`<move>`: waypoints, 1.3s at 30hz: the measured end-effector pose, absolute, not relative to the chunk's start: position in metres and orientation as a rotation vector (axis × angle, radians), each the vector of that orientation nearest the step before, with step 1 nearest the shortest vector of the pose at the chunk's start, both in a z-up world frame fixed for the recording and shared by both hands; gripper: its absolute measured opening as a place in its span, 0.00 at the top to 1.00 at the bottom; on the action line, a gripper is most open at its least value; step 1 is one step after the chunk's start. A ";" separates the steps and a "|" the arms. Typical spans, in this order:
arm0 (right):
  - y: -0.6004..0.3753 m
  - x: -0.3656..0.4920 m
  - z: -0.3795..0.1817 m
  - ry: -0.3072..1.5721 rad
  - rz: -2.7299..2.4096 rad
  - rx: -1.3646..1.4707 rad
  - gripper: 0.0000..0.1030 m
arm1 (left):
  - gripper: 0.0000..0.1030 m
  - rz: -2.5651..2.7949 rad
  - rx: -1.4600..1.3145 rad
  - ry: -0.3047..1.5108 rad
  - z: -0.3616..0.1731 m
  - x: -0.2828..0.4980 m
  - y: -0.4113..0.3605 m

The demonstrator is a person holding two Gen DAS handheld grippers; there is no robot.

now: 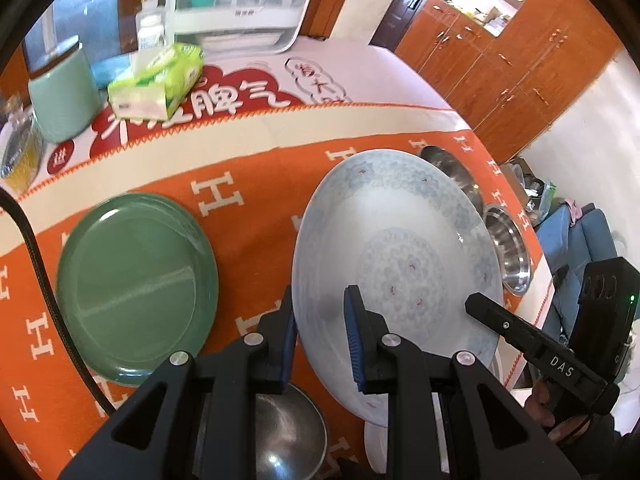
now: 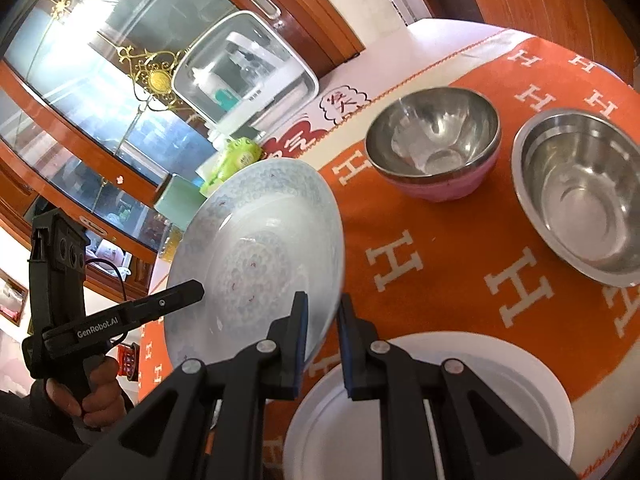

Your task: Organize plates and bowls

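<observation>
Both the left claw (image 1: 320,334) and the right claw (image 2: 322,340) are clamped on opposite rims of the patterned plate (image 1: 396,256), held tilted above the table (image 1: 248,176), while the green plate (image 1: 136,284), white plate (image 2: 520,392) and steel bowls (image 2: 434,140) lie separately, so the sorting seems barely begun.

A tissue pack (image 1: 158,80) and green canister (image 1: 64,92) sit near the table's far edge, beside a white cabinet (image 1: 236,4).

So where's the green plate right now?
The green plate lies flat on the orange cloth, low left in the left wrist view, left of the lifted patterned plate; the right wrist view doesn't show it.
</observation>
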State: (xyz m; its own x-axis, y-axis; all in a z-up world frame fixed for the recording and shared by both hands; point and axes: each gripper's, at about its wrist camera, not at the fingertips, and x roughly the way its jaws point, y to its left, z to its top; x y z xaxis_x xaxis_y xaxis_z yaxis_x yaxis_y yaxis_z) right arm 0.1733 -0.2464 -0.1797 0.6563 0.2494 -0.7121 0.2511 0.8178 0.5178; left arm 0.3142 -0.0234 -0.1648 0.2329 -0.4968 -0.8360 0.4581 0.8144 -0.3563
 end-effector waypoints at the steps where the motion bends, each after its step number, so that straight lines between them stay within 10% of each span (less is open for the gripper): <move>1: -0.245 0.169 -0.176 0.868 -0.001 0.630 0.86 | 0.80 -0.659 -0.032 1.152 -0.161 0.310 -0.023; 39: -0.269 0.042 -0.157 1.011 0.026 0.481 0.85 | 0.80 -0.699 0.030 1.119 -0.145 0.164 -0.061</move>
